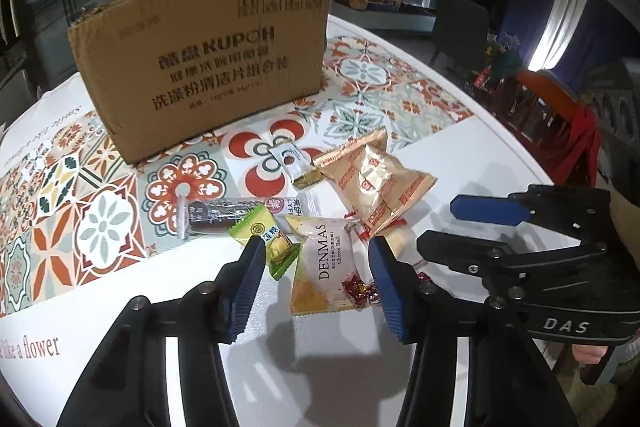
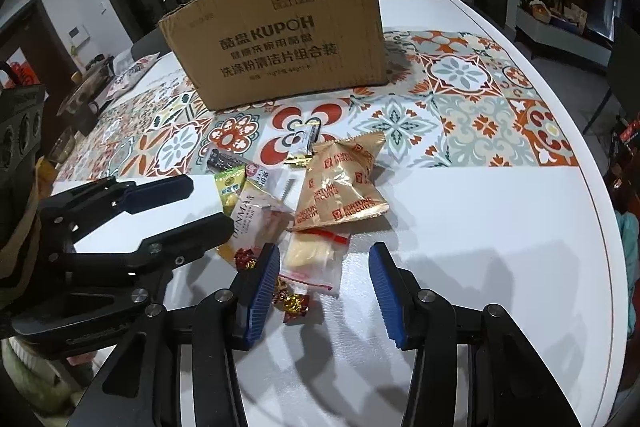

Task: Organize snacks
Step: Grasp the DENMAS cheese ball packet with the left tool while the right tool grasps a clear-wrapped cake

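A pile of wrapped snacks lies on the table in front of a brown cardboard box (image 1: 204, 63) (image 2: 276, 31). It holds a gold Fortune Biscuits bag (image 1: 376, 183) (image 2: 340, 187), a Denmas cheese ball packet (image 1: 324, 267) (image 2: 252, 215), a green packet (image 1: 268, 239) (image 2: 230, 183), a dark bar (image 1: 224, 213), a clear bag with red trim (image 2: 316, 255) and red foil candies (image 1: 358, 289) (image 2: 292, 301). My left gripper (image 1: 316, 287) is open around the Denmas packet, above it. My right gripper (image 2: 324, 291) is open above the foil candies and clear bag. Each gripper shows in the other's view, open.
The round white table (image 2: 480, 227) carries a patterned tile mat (image 1: 100, 187) (image 2: 460, 99). A small white sachet (image 1: 290, 159) (image 2: 306, 137) lies between the box and the pile. Chairs and furniture stand beyond the table edge on the right.
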{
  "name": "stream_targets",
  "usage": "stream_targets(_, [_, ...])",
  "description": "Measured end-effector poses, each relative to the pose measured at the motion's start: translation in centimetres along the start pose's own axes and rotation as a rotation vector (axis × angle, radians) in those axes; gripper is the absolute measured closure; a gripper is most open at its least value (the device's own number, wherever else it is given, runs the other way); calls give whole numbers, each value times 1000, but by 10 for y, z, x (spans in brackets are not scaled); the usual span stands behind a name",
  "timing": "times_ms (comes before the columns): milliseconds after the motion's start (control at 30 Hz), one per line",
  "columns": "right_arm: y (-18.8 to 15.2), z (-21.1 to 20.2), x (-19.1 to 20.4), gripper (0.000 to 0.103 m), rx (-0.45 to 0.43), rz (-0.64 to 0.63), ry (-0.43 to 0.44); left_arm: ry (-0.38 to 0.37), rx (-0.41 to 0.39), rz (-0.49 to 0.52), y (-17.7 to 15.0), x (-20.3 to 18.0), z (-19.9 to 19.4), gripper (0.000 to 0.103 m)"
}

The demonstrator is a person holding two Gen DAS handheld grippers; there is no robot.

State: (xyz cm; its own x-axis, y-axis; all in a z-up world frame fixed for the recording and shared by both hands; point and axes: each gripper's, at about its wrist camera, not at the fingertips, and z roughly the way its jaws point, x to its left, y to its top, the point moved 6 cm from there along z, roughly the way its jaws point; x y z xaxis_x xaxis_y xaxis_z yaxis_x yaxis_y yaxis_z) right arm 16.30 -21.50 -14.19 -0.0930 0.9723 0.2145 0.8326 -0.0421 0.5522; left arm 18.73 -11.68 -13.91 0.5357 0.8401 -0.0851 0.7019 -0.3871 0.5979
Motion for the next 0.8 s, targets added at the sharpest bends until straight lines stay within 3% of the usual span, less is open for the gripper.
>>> stream_targets(400, [-5,9,-4,55,22,38,4,-10,65,5,-2,-1,25,56])
stream_targets(633, [-6,12,0,55,30,41,18,-7,59,-13,-3,2,28,70])
stream_targets(800, [-6,17,4,55,36,34,10,-29,54,-42,-5,7,28,74])
